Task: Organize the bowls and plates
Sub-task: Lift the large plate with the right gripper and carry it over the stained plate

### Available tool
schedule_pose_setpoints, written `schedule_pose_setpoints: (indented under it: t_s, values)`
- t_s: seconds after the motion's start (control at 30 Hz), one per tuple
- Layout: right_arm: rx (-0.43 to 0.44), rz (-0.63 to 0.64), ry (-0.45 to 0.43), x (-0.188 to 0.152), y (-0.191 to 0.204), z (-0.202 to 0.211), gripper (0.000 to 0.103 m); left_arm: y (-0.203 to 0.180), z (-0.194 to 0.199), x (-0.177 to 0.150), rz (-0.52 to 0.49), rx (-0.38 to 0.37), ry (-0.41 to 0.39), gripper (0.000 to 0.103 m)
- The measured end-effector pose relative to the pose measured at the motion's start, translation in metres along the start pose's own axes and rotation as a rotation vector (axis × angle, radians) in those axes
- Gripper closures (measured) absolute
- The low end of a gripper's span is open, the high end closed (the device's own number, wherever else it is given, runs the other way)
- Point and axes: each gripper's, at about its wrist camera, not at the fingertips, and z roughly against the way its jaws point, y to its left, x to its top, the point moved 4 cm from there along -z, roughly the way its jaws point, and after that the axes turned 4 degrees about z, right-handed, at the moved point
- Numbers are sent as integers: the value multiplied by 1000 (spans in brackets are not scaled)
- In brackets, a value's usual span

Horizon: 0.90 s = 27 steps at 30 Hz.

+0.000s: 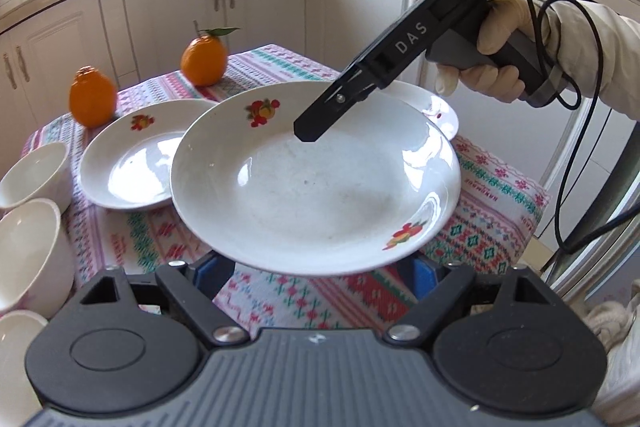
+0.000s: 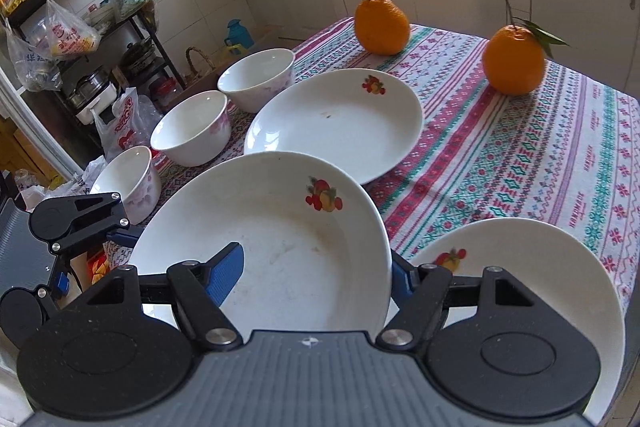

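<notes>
A white plate with fruit prints [image 1: 316, 183] is held up above the patterned tablecloth [image 1: 492, 211]. My right gripper [image 2: 316, 275] has one blue pad [image 2: 226, 273] inside the plate [image 2: 280, 247] and the other behind its rim, so it is shut on the rim. My left gripper [image 1: 316, 271] stands wide open under the plate's near edge, its fingers mostly hidden. A second plate [image 1: 128, 159] [image 2: 336, 123] lies on the cloth, and a third [image 2: 532, 267] [image 1: 432, 107] lies under the right gripper. Three white bowls [image 2: 192, 127] stand along the table's left edge.
Two oranges [image 2: 380, 25] [image 2: 514, 61] stand at the far side of the table. White kitchen cabinets [image 1: 224, 7] run behind. A shelf with bags and pots [image 2: 80, 27] stands beyond the bowls. The table edge [image 1: 536, 195] drops off at the right.
</notes>
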Motion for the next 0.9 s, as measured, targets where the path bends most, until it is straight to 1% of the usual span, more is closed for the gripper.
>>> schedule_pose_setpoints:
  t_s: [0.33, 0.5, 0.67, 0.9]
  values:
    - [-103, -69, -37, -17, -45, 33, 25, -22, -39, 34, -71, -83, 3, 16]
    - [-144, -95, -56, -28, -65, 46, 24, -33, -59, 46, -86, -122, 13, 16]
    - [-164, -134, -72, -39, -83, 53, 24, -42, -71, 54, -111, -138, 21, 16]
    - [-169, -161, -77, -50, -98, 51, 24, -47, -85, 59, -112, -149, 49, 16]
